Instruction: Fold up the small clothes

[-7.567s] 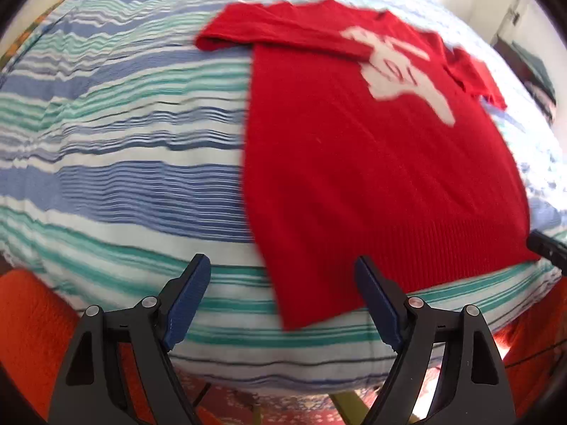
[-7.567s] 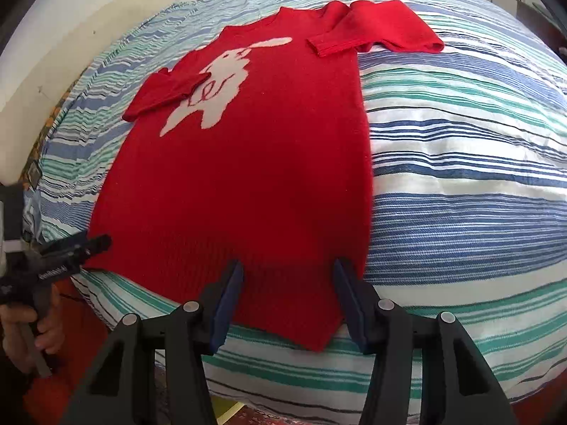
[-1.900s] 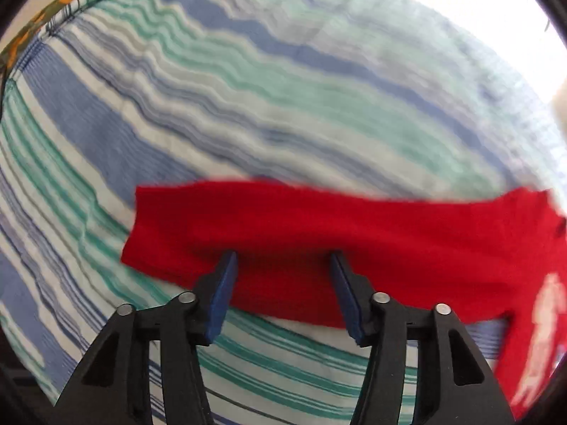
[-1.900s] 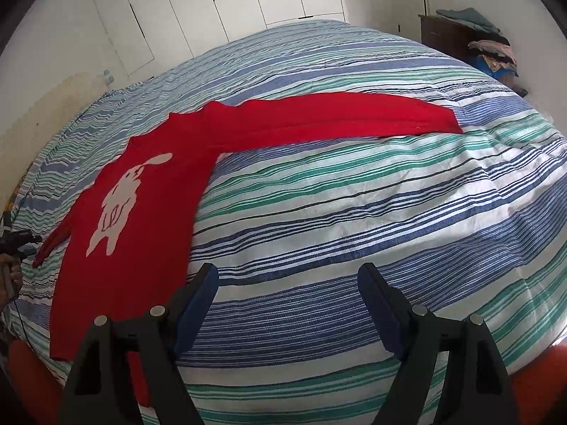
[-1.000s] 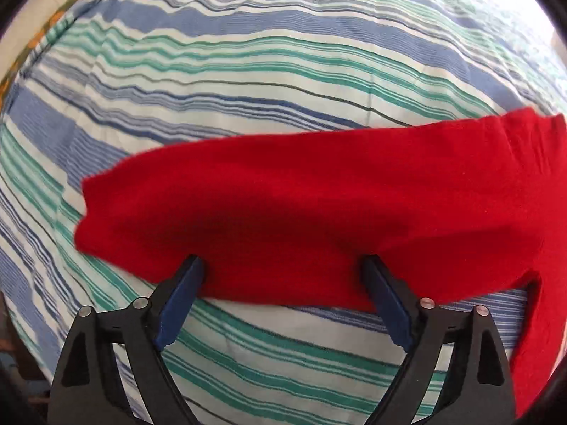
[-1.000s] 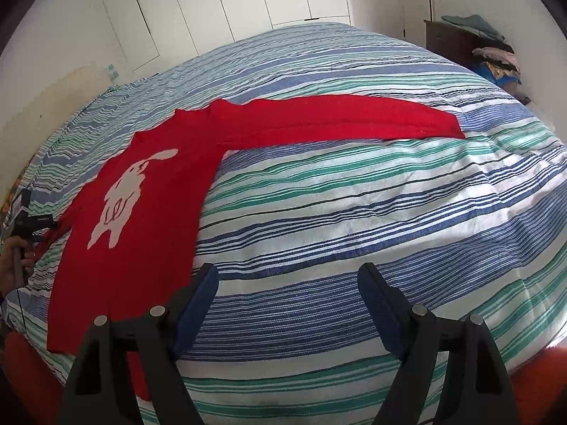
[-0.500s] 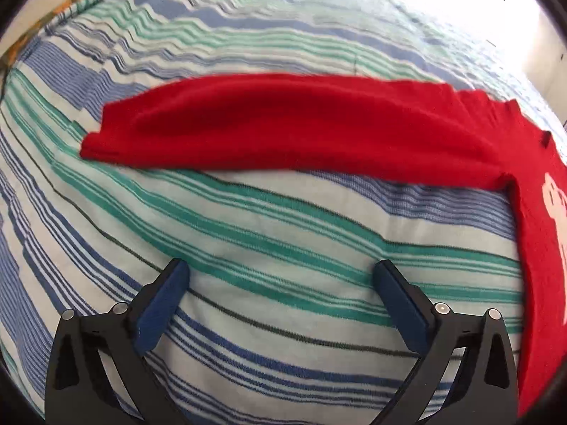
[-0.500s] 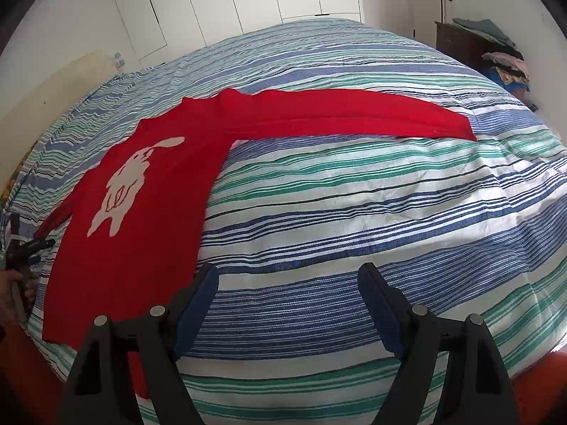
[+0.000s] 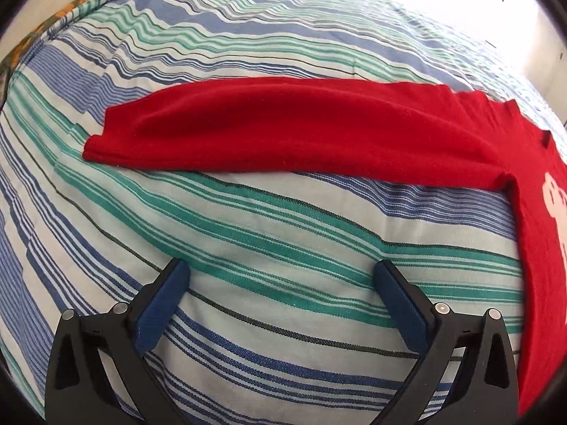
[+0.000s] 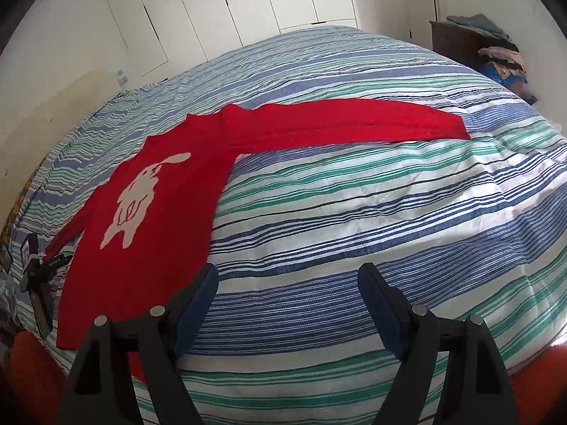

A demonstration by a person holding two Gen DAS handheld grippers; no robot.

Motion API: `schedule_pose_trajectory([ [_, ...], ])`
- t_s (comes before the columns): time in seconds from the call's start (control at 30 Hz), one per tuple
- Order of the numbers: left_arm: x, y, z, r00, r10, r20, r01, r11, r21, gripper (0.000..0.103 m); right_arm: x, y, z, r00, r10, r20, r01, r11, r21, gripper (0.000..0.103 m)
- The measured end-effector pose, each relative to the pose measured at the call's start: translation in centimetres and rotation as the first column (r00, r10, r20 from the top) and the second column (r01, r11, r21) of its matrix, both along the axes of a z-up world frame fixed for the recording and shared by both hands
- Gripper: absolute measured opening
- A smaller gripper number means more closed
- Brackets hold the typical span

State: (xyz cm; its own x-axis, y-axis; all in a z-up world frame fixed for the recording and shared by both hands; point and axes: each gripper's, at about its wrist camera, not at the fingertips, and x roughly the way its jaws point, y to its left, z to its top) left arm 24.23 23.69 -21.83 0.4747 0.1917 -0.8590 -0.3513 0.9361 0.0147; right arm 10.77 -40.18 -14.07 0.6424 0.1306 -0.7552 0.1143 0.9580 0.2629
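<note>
On the bed's blue, green and white striped cover [image 10: 354, 212], a red knitted sweater with a white rabbit figure on its front [image 10: 149, 219] lay flat, face up. Its body sat toward the left side of the cover as the right wrist view showed it, with the hem near the front edge of the bed. One long sleeve [image 10: 340, 124] stretched straight out to the right across the stripes, its cuff well away from the body. In the left wrist view the other long red sleeve [image 9: 283, 127] ran straight across the cover, cuff at the left, joining the body at the right edge of the picture.

The left gripper [image 9: 281, 283] hovered above bare striped cover just short of that sleeve, its blue-padded jaws spread as wide as they go, with nothing between them. The right gripper [image 10: 288, 287] hung over the cover beside the sweater's hem, jaws apart and holding nothing.

White wardrobe doors [image 10: 248, 0] stood behind the bed, and a dark wooden dresser piled with clothes [image 10: 460, 39] stood at the far right.
</note>
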Motion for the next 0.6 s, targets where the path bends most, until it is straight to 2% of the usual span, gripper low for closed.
schedule_pose_trajectory([
  [0.3, -0.1, -0.1, 0.0, 1.000, 0.000, 0.001, 0.000, 1.000, 0.000, 0.103, -1.4, -0.6, 1.4, 0.998, -0.020, 0.056, 0.019, 1.000, 0.016, 0.080],
  [0.6, 0.0, -0.1, 0.0, 1.000, 0.001, 0.000, -0.001, 1.000, 0.000, 0.103, -1.4, -1.2, 1.1, 0.998, -0.041, 0.047, 0.039, 0.998, 0.050, 0.080],
])
